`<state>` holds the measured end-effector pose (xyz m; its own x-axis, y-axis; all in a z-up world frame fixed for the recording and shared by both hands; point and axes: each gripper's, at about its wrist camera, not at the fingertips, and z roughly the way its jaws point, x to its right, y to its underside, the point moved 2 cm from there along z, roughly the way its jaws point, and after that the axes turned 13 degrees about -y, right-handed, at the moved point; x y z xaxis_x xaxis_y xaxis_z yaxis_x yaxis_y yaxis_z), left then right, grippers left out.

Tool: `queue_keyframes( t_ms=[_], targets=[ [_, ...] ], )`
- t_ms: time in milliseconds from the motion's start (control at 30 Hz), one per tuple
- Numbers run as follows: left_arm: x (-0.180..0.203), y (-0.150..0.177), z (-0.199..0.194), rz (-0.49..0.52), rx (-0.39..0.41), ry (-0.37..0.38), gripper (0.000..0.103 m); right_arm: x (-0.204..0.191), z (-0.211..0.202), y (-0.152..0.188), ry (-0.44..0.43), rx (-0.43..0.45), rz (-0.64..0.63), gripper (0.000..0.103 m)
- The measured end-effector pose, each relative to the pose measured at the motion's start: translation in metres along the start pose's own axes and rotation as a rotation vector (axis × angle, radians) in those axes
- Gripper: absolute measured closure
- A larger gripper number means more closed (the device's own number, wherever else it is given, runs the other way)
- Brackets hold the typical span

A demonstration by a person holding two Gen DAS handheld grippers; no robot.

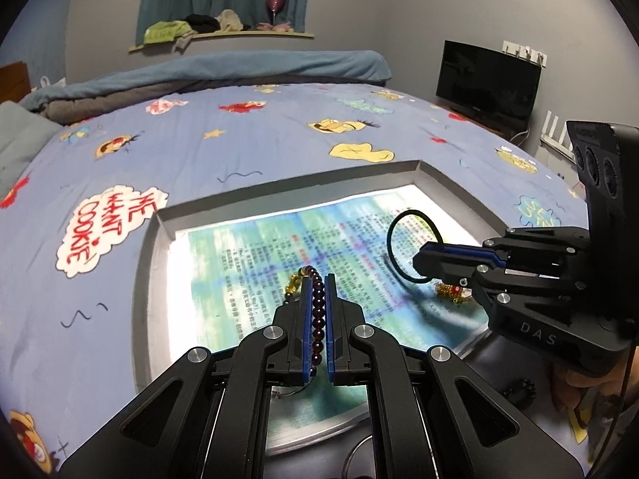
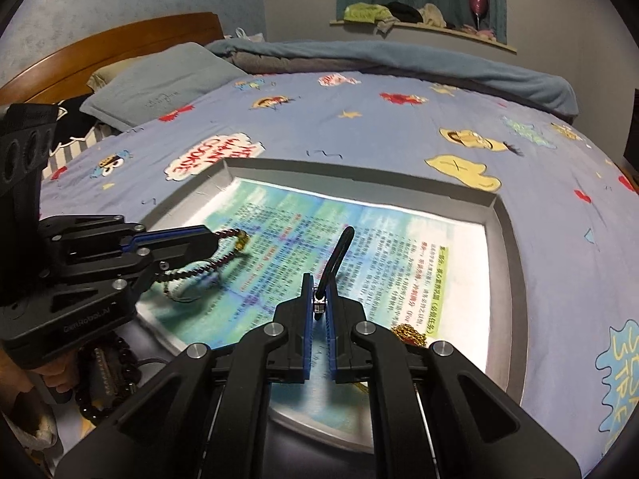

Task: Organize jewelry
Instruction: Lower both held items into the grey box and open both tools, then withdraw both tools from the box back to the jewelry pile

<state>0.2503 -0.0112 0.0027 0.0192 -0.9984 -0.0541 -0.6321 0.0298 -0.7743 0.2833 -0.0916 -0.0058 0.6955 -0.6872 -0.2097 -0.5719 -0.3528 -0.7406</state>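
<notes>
A bed (image 1: 239, 131) with a blue cartoon-print sheet fills a grey-walled bedroom; a folded blanket (image 1: 223, 72) lies along its far edge, below a curtained window ledge (image 1: 223, 38). A grey tray (image 1: 159, 239), lined with a printed paper sheet (image 1: 259, 247), sits on the sheet. Above it, the left gripper (image 1: 318, 279) is clamped on a dark beaded bracelet (image 1: 317, 303), and the right gripper (image 2: 318, 283) pinches a black ring-shaped band (image 2: 339, 251), possibly a hair tie. A gold piece (image 2: 407, 335) lies on the paper.
</notes>
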Motion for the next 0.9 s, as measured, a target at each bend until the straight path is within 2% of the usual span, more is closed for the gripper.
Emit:
queue_keyframes(
  t_ms=[100, 133, 167, 200, 233, 300, 367, 400, 467, 567, 600, 633, 833, 900],
  targets=[
    [-0.001, 0.001, -0.001, -0.005, 0.003, -0.005, 0.096, 0.004, -0.001, 0.004, 0.009, 0.003, 0.014, 0.097],
    [-0.001, 0.001, -0.002, -0.006, 0.006, -0.007, 0.094, 0.004, -0.001, 0.004, 0.011, 0.006, 0.016, 0.097],
    [-0.001, 0.002, -0.002, -0.008, 0.009, -0.012, 0.086, 0.004, -0.003, 0.006, 0.013, 0.012, 0.019, 0.096],
    [-0.003, 0.002, -0.004, -0.015, 0.016, -0.017, 0.076, 0.006, -0.005, 0.007, 0.016, 0.02, 0.022, 0.092],
    [-0.004, 0.002, -0.006, -0.022, 0.022, -0.016, 0.072, 0.006, -0.008, 0.008, 0.019, 0.032, 0.025, 0.088],
    [-0.006, 0.003, -0.009, -0.03, 0.035, -0.021, 0.069, 0.007, -0.014, 0.011, 0.023, 0.058, 0.027, 0.066],
    [-0.008, 0.004, -0.011, -0.04, 0.038, -0.019, 0.065, 0.008, -0.02, 0.012, 0.022, 0.086, 0.03, 0.063],
    [-0.01, 0.004, -0.012, -0.045, 0.043, -0.02, 0.049, 0.008, -0.022, 0.014, 0.023, 0.097, 0.034, 0.063],
    [-0.012, 0.005, -0.017, -0.056, 0.065, -0.017, 0.037, 0.009, -0.029, 0.017, 0.021, 0.126, 0.041, 0.061],
    [-0.013, 0.007, -0.022, -0.067, 0.074, -0.016, 0.035, 0.011, -0.04, 0.023, 0.02, 0.171, 0.054, 0.055],
    [-0.013, 0.009, -0.024, -0.069, 0.076, -0.015, 0.026, 0.011, -0.043, 0.025, 0.022, 0.182, 0.056, 0.054],
    [-0.013, 0.01, -0.027, -0.07, 0.084, -0.015, 0.024, 0.011, -0.045, 0.028, 0.026, 0.19, 0.056, 0.053],
    [-0.015, 0.02, -0.045, -0.099, 0.121, -0.016, 0.024, 0.007, -0.056, 0.036, 0.05, 0.214, 0.045, 0.042],
    [-0.015, 0.024, -0.052, -0.1, 0.132, -0.024, 0.019, 0.005, -0.058, 0.04, 0.054, 0.214, 0.039, 0.041]
  ],
)
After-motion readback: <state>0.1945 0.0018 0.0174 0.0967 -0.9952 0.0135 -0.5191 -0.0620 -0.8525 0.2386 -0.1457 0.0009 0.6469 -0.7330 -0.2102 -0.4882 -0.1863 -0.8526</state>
